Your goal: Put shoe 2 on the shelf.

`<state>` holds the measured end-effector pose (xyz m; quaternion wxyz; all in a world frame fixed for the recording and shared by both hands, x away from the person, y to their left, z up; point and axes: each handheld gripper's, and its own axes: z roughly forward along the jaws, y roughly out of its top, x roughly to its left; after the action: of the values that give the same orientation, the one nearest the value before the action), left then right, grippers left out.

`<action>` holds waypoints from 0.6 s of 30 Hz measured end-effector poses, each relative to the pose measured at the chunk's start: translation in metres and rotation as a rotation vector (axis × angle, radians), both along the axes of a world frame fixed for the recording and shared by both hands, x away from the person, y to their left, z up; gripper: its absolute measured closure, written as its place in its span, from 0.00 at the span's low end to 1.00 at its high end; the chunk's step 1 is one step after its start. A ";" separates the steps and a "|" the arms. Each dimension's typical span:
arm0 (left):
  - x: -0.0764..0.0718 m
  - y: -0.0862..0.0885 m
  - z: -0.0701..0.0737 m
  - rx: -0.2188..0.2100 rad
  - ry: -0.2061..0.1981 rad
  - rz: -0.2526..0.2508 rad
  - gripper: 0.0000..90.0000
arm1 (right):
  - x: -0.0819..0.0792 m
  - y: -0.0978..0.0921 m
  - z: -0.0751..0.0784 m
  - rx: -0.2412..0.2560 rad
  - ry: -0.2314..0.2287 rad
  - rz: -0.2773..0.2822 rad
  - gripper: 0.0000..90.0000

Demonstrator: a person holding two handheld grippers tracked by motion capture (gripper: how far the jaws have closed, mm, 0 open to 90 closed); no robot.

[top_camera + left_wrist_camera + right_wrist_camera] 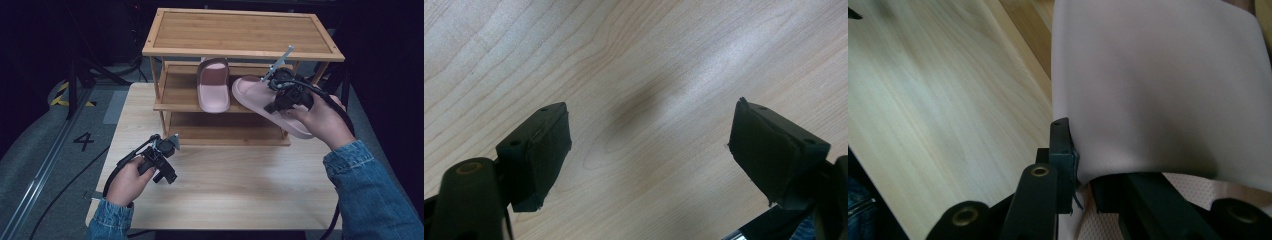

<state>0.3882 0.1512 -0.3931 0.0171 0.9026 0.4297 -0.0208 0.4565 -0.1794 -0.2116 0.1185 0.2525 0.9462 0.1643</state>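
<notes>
A pink slipper lies on the middle shelf of a bamboo shoe rack. A second pink slipper hangs tilted in front of the rack's right side, its toe toward the middle shelf. My right gripper is shut on this slipper's strap. In the right gripper view the wide pink strap runs between the jaws of the right gripper. My left gripper hovers low over the table at the front left. Its jaws stand wide apart, left gripper open with bare wood between them.
The rack stands at the back of a light wooden table. Its top and bottom shelves hold nothing. Cables trail off the table's left edge to a grey floor with a tripod leg.
</notes>
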 end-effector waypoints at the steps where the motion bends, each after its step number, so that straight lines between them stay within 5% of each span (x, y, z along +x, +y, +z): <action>1: 0.000 0.000 0.000 0.000 0.000 0.000 0.20 | 0.000 0.000 0.000 0.000 0.000 0.000 0.91; 18: -0.001 0.000 0.000 0.004 0.002 -0.009 0.20 | 0.025 0.007 -0.016 -0.026 -0.034 0.012 0.91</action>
<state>0.3875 0.1514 -0.3928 0.0148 0.9046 0.4256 -0.0207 0.4811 -0.1725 -0.2279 0.1370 0.2426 0.9474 0.1572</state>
